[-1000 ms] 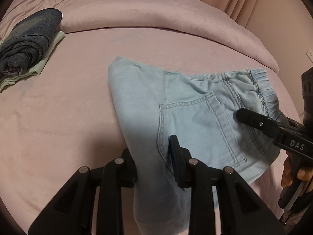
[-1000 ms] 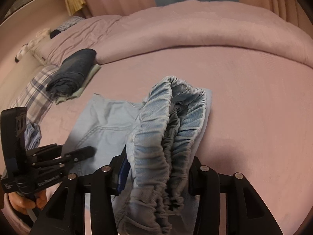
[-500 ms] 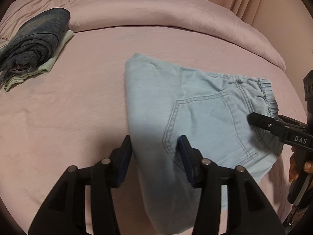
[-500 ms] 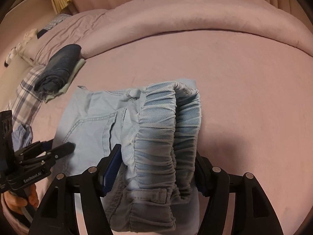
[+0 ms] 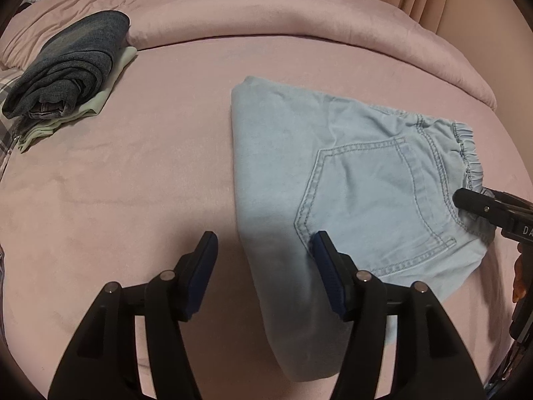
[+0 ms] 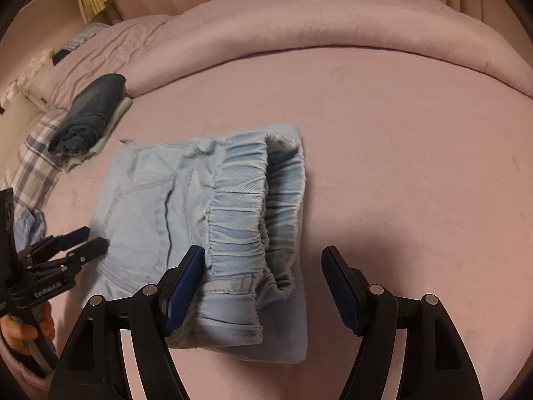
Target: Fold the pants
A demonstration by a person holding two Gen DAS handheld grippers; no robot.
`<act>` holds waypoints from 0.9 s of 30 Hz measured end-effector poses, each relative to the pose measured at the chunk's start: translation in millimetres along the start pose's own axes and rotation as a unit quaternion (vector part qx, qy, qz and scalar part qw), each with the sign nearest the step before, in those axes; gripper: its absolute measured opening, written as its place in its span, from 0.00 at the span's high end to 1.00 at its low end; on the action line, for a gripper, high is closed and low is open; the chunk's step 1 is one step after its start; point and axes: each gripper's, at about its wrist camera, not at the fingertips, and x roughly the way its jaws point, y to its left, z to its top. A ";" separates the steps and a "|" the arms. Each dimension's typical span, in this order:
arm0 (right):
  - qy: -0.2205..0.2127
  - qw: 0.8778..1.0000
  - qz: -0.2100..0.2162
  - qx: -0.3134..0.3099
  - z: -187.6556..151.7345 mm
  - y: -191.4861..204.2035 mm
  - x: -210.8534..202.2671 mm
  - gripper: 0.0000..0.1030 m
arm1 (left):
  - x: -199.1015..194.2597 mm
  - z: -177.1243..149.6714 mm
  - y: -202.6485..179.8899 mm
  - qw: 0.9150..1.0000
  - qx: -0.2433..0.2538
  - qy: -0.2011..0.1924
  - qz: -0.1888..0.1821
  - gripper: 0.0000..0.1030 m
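Pants: light blue denim, folded into a compact rectangle, lying flat on the bed right of centre. Uppermost face shows a back pocket with double stitching. Elastic waistband, gathered and ribbed, forms the right-hand edge; in the right wrist view it stands doubled in two layers with a gap between them. Fold edge on the left side smooth and rounded.

Left gripper: fingers spread wide, holding nothing; the right finger lies over the fold's near edge, the left over bare bedding. Seen also at the lower left of the right wrist view.

Right gripper: fingers released, straddling the near end of the waistband, the left finger just beside the cloth; contact cannot be told.

Bed: pink cover, rolled duvet along the far edge.

Stack: dark blue denim atop pale green cloth, far left, well apart from the pants.
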 end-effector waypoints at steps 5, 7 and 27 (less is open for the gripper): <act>-0.006 0.999 -0.037 -0.031 -0.2 9.2 1.3 0.26 | -1.8 1.7 2.8 1.000 -0.003 0.002 0.002 0.40; -0.007 0.999 -0.039 -0.030 0.0 10.5 -2.4 0.26 | -5.3 -0.6 2.0 1.000 -0.003 0.002 0.008 0.40; -0.003 1.000 -0.015 -0.009 -19.7 10.9 -12.9 0.24 | -29.6 -25.9 -1.2 1.000 -0.002 -0.017 0.024 0.40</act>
